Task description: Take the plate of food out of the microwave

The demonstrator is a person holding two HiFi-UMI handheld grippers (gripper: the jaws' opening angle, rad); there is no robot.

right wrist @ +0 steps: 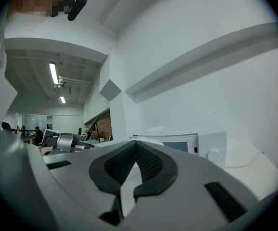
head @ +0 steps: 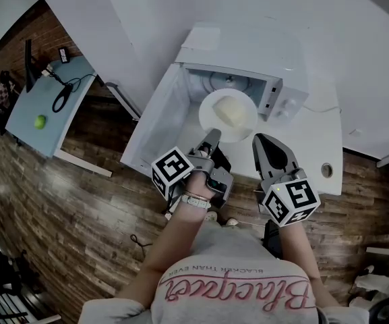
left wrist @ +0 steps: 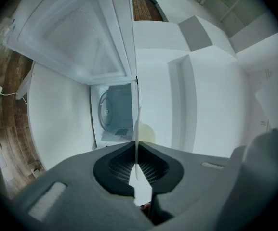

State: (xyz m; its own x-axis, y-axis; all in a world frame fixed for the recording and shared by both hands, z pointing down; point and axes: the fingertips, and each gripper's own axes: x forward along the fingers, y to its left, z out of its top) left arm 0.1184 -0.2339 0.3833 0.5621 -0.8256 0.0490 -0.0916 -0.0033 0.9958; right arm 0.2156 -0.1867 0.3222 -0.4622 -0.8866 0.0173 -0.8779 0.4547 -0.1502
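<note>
Closest in stands the person in a grey shirt (head: 228, 285) with pink lettering, a gripper in each hand, both reaching forward over the white counter (head: 319, 147). The left gripper (head: 214, 136) is turned on its side, and its jaws are clamped on the near rim of the white plate (head: 211, 123). In the left gripper view the plate (left wrist: 141, 189) shows edge-on as a thin white line running out from between the closed pads. The right gripper (head: 259, 139) sits just beside the plate's right edge. Seen from its own camera, the right gripper (right wrist: 136, 143) has its jaws brought together at the tips, with nothing pinched between them. The plate carries a pale yellow lump of food (head: 231, 112) and is held at the mouth of the open microwave (head: 248, 49), in front of the cavity. Past the plate, the left gripper view looks into the cavity (left wrist: 112, 112), where the round turntable shows against the back. The microwave door (head: 155, 123) hangs wide open to the left. Further off, on the wooden floor (head: 59, 201), is a pale blue side table (head: 29, 123) with a small green ball (head: 40, 121) and a looped black cable (head: 62, 98) on it.
</note>
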